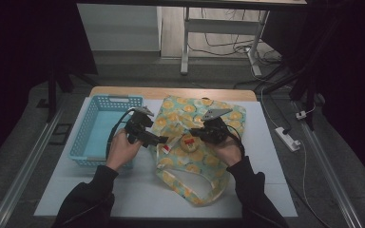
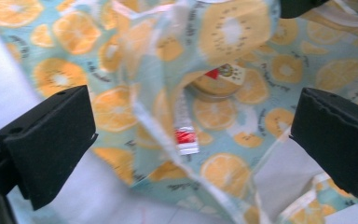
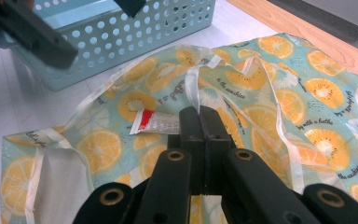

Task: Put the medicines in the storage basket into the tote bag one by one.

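The left gripper (image 2: 193, 135) had its jaws spread wide apart, a fruit-print cloth bag (image 2: 121, 60) between and beyond them. Midway between the jaws lay a small red-and-white tube (image 2: 185, 135); farther ahead, a round yellow-lidded container (image 2: 219, 80) sat inside the bag's opening.

The cloth bag (image 1: 197, 142) is pale teal, printed with orange and yellow citrus slices and dark script. The basket (image 1: 105, 129) is light blue and perforated. Both tongs are black. The counter (image 1: 266, 156) is white, wood-edged.
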A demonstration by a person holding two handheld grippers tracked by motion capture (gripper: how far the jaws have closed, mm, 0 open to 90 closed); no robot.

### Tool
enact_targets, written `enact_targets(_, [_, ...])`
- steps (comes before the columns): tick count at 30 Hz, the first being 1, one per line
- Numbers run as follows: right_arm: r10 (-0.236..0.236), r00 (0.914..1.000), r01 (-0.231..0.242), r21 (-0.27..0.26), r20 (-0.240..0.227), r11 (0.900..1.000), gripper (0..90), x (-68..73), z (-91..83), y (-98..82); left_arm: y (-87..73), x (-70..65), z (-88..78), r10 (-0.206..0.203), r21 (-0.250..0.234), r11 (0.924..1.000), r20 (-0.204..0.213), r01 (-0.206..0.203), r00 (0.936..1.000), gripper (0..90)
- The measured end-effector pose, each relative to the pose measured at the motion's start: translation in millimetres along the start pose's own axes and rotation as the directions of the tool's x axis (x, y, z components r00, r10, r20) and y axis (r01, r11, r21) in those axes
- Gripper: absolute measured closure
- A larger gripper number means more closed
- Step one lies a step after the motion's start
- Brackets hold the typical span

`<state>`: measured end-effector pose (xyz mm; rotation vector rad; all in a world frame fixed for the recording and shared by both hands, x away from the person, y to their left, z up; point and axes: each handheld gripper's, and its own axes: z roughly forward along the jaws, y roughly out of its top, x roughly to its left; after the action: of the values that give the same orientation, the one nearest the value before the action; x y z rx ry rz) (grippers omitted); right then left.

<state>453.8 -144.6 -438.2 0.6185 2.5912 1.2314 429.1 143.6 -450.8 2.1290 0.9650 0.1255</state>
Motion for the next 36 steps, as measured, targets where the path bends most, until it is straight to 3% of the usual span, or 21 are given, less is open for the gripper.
enact_targets(7, [0.0, 1.0, 0.0, 0.002, 0.0, 1.0, 89.8, -0.3, 0.0, -0.2, -11.0, 20.2, -13.5, -0.021, -0.012, 0.9997, -0.054, 0.02, 0.9983, 0.0])
enact_targets(13, [0.002, 1.0, -0.002, 0.003, -0.001, 1.0, 89.8, -0.5, 0.0, -0.3, -17.6, 38.5, -27.1, -0.065, -0.035, 0.9975, -0.101, 0.062, 0.9927, 0.4])
enact_targets(17, [0.001, 1.0, -0.001, 0.005, -0.001, 1.0, 89.8, -0.4, 0.2, -0.4, -21.3, 52.1, -32.9, -0.092, -0.051, 0.9951, -0.157, 0.085, 0.9833, 0.2])
enact_targets(21, [0.002, 1.0, -0.002, 0.006, -0.002, 1.0, 89.8, -0.6, 0.4, -0.5, -24.1, 68.1, -37.4, -0.125, -0.061, 0.9915, -0.188, 0.115, 0.9743, 0.0])
enact_targets(28, [0.001, 1.0, -0.001, 0.006, -0.002, 1.0, 89.8, -0.9, 0.6, -0.7, -24.8, 93.3, -40.7, -0.193, -0.06, 0.9812, -0.252, 0.183, 0.9483, 0.0])
enact_targets(34, [0.002, 1.0, -0.001, 0.006, -0.003, 1.0, 89.8, -1.2, 0.6, -0.8, -20.3, 107.4, -33.2, -0.204, -0.017, 0.9779, -0.305, 0.208, 0.9304, 0.0])
enact_targets(36, [0.001, 1.0, -0.001, 0.005, -0.002, 1.0, 89.8, -1.1, 0.5, -0.7, -19.0, 110.5, -29.7, -0.207, -0.007, 0.9764, -0.311, 0.216, 0.9275, 0.0])
